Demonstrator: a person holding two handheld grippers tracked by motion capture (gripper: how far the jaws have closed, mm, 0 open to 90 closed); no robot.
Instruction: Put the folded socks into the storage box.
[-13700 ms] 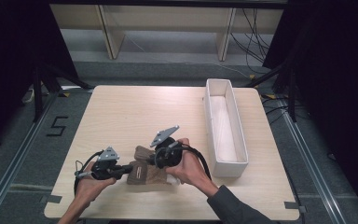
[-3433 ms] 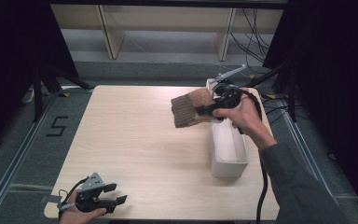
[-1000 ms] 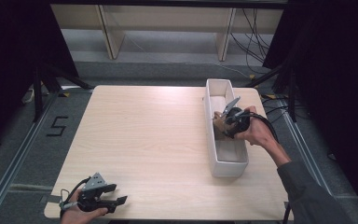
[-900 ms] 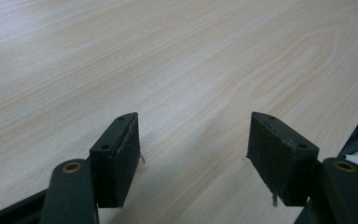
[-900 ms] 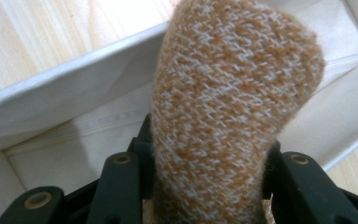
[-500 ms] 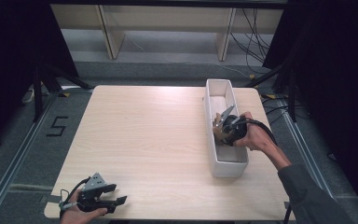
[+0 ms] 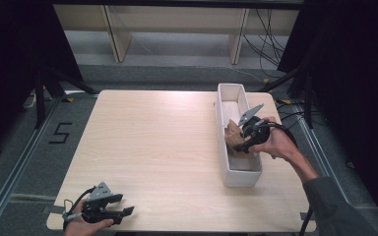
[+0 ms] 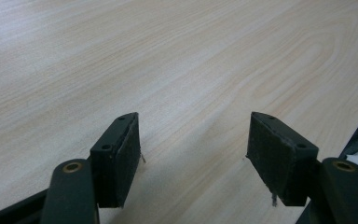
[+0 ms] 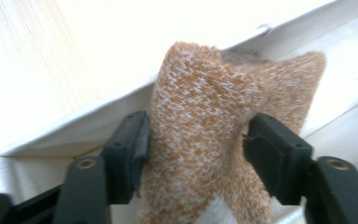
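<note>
High view: right gripper [image 7: 240, 138] over the white box [image 7: 225, 105], a brown knitted cloth [image 7: 234, 137] between its jaws.
Its jaws have just been opening; the cloth [image 9: 205, 140] stands inside the box, touching the left pad and apparently just clear of the right one. The left gripper [image 7: 128, 211] rests spread and empty near the table [image 7: 152, 142] edge.
</note>
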